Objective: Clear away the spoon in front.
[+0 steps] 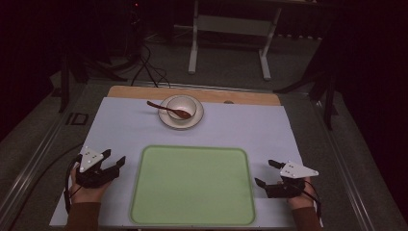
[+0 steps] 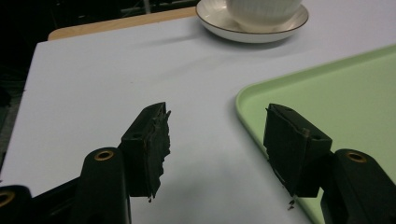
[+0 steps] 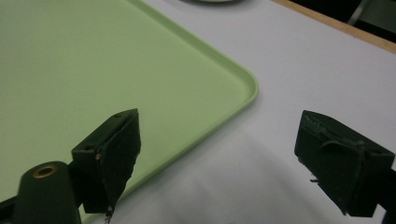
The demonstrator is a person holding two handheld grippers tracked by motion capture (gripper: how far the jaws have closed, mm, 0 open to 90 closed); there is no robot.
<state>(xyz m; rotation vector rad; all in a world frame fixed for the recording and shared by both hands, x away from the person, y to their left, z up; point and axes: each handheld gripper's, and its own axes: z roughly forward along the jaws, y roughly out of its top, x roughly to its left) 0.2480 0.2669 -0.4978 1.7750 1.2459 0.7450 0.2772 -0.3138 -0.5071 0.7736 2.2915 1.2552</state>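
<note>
Both tongs sit low and idle: the left gripper (image 1: 114, 160) rests on the white table (image 1: 269, 130) just off the left edge of the green tray (image 1: 192, 185), jaws spread wide with nothing between them, and the right gripper (image 1: 265, 173) mirrors it at the tray's right edge, equally splayed and empty. Out beyond the tray, near the far side of the table, the white bowl (image 1: 181, 107) stands on its saucer (image 1: 168, 120), and a brown wooden spoon (image 1: 168, 110) lies across the bowl's rim, its handle poking out to the left and its head down inside. That spoon looks like the trouble spot to me: lift the bowl or saucer with it loose like that and it could swing, slide off or tip the bowl. The saucer's rim is shallow and glossy too, so a pinch on it may slip and let the bowl skate. The tray's raised lip lies between both hands and the crockery, and a low reach could snag it. Behind the table, cables and a stand's legs stay well apart from the work.
</note>
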